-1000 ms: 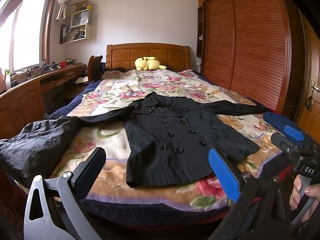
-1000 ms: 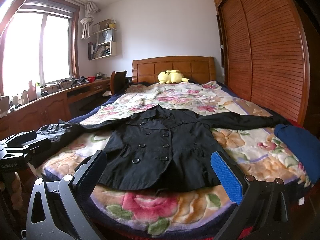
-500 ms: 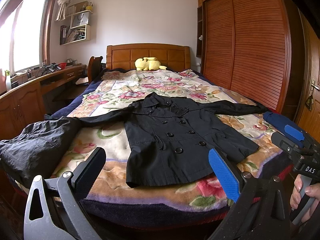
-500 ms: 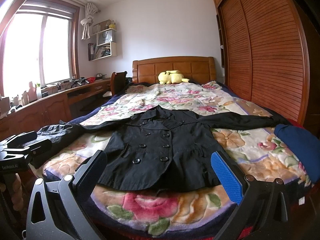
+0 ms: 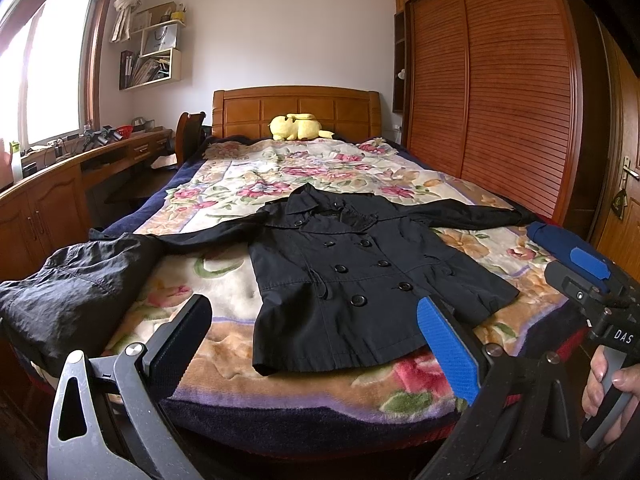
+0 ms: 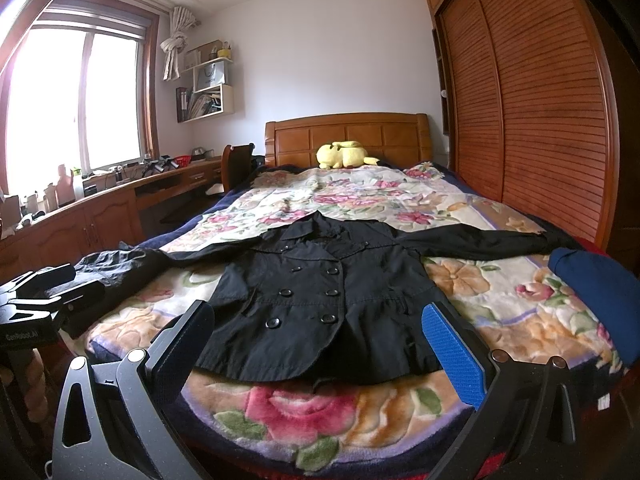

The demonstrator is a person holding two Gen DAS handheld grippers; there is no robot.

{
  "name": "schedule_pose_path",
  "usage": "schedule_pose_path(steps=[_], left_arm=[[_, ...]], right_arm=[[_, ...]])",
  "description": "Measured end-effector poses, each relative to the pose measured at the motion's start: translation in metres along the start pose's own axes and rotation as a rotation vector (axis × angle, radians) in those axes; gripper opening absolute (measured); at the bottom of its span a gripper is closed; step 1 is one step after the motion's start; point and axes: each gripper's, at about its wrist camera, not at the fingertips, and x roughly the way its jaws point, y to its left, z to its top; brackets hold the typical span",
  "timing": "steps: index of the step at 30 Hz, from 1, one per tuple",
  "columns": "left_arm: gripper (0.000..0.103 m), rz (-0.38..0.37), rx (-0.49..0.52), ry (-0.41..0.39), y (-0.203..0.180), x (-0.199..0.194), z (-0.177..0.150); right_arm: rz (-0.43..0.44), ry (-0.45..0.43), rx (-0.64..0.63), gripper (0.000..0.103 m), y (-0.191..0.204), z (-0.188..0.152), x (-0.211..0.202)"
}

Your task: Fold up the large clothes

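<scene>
While both tools hover at the near end of the bed [image 5: 224,416], a black coat [image 5: 360,276] lies flat on the floral blanket [image 6: 360,200], buttons up, sleeves stretched left and right. The left tool [image 5: 316,344] is spread wide and holds nothing; the right tool [image 6: 320,352] is likewise spread and holds nothing. A dark garment [image 5: 72,284] is bunched at the left sleeve end, a blue one [image 6: 596,292] lies near the right.

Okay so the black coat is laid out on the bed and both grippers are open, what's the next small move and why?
Probably bring the left gripper forward to the left sleeve. The black coat lies flat, buttoned, sleeves spread wide, and both it and the right gripper hang open short of the bed, holding nothing. Folding a sleeve inward seems the natural start.
</scene>
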Motion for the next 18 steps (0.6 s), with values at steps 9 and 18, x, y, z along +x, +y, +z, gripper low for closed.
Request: schedule_pose_path(steps=[9, 18], left_arm=[[0.103, -0.001, 0.001, 0.000, 0.0008, -0.0009, 0.0009], [0.103, 0.000, 0.002, 0.000, -0.0002, -0.0004, 0.0007]], right_arm=[[0.000, -0.001, 0.001, 0.103, 0.0000, 0.0002, -0.0004], [0.002, 0.000, 0.003, 0.103, -0.0003, 0.0003, -0.0009]])
